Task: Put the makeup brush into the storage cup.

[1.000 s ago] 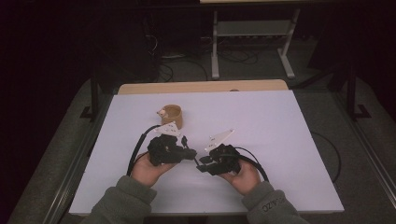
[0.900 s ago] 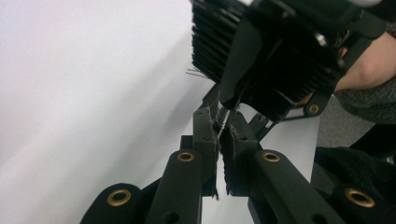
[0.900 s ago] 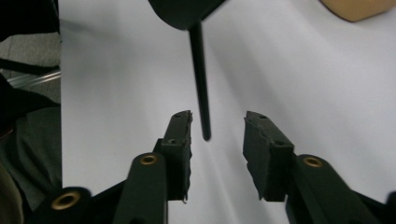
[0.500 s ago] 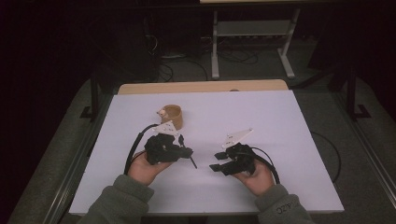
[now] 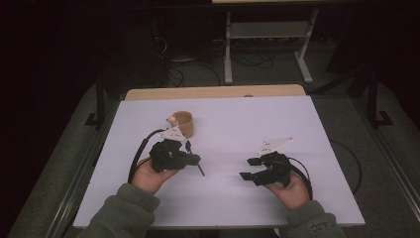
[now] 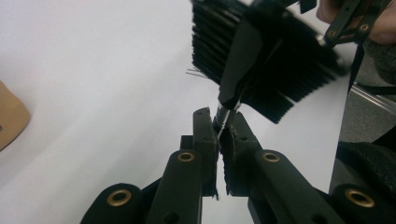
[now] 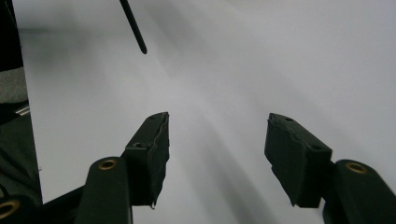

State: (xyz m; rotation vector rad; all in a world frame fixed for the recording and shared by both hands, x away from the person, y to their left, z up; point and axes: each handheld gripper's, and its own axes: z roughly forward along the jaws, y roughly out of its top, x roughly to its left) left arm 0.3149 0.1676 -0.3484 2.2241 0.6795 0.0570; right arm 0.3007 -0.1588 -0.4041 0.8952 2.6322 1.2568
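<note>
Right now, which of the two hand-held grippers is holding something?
The left hand-held gripper: its jaws are closed on the thin stem of a black brush. The right hand-held gripper stands with its jaws wide apart, only the white table between them.

Black brush (image 6: 261,56), thin handle pinched, bristles splayed above table

Count on the white table (image 5: 223,198): one brush (image 6: 261,56) (black, bristled, with a thin handle) and one tan cup (image 5: 183,123). Two grippers: left gripper (image 5: 190,157), right gripper (image 5: 251,168).
</note>
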